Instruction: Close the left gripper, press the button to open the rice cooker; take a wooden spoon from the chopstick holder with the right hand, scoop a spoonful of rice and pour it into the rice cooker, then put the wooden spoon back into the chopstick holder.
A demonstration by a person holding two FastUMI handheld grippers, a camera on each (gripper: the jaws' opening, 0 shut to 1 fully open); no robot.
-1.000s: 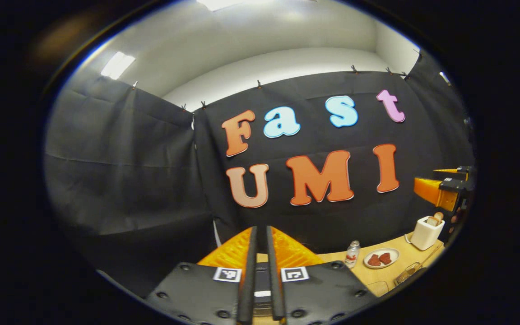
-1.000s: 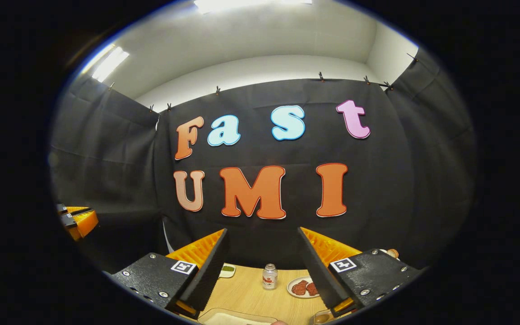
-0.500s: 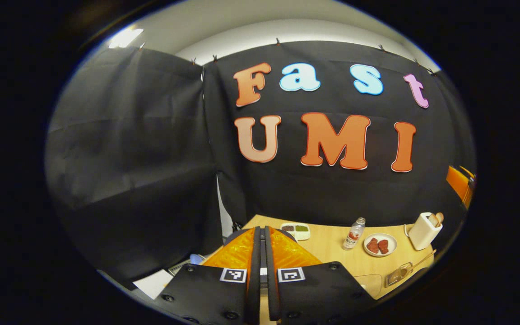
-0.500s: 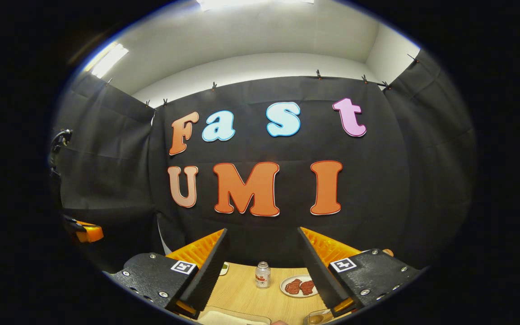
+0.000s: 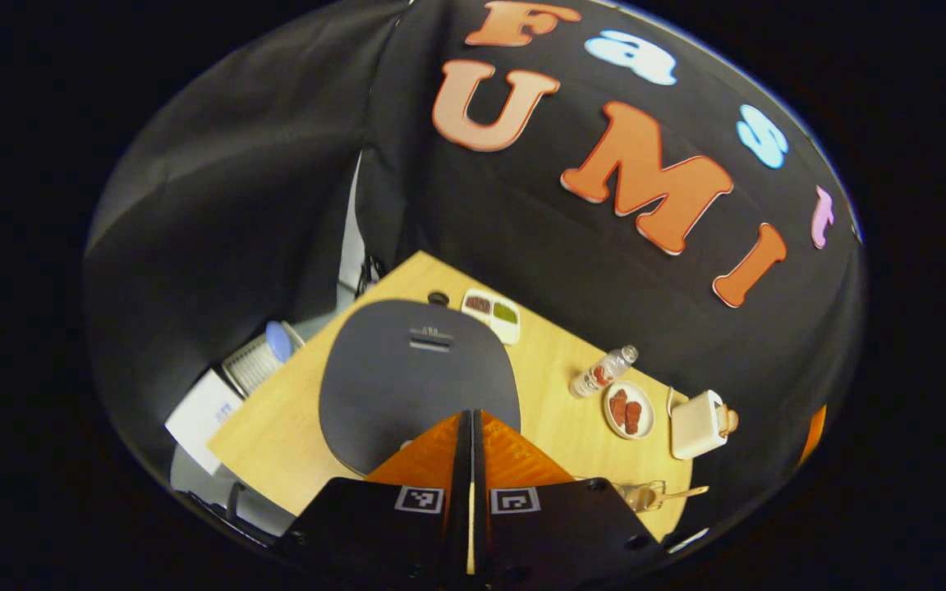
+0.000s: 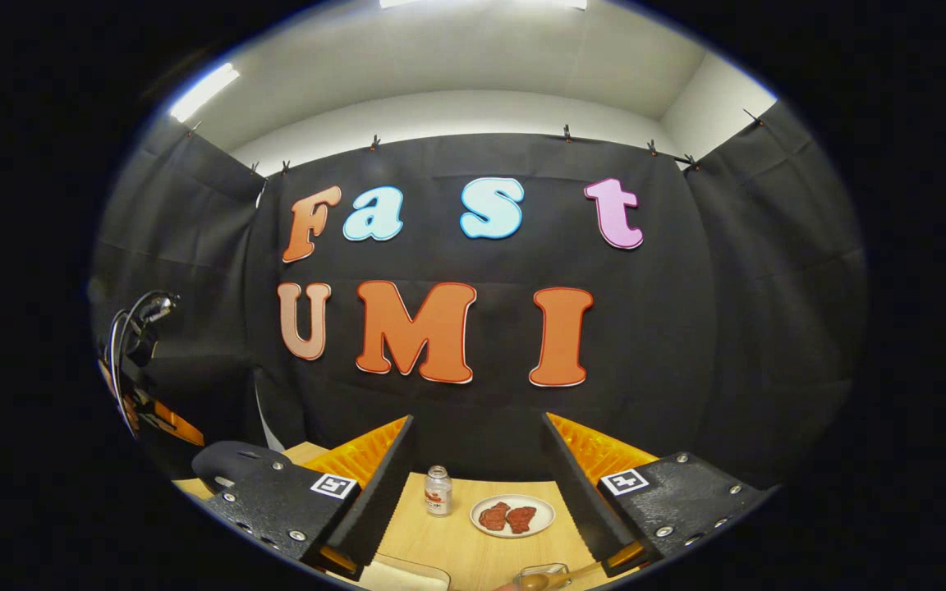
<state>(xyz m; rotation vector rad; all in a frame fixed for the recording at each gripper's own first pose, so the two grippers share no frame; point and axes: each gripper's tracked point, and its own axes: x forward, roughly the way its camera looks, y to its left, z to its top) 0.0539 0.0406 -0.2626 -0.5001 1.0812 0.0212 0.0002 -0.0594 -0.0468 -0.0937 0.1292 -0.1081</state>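
The left gripper view looks down on the dark rice cooker, its lid down, on the wooden table. My left gripper is shut and empty, its tips hanging over the near edge of the lid. At the far right stands a white chopstick holder with wooden handles sticking out. My right gripper is open and empty, held level above the table. In the right gripper view the rice cooker shows at the lower left, with the left gripper above it.
A small bottle and a plate of red pieces sit between the cooker and the holder. A divided dish lies behind the cooker. A clear container with a wooden handle sits near the front edge. A pale tray lies below the right gripper.
My left gripper has tipped steeply down, bringing the rice cooker and table into sight, and its small gap has shut. The right gripper stayed open and turned slightly.
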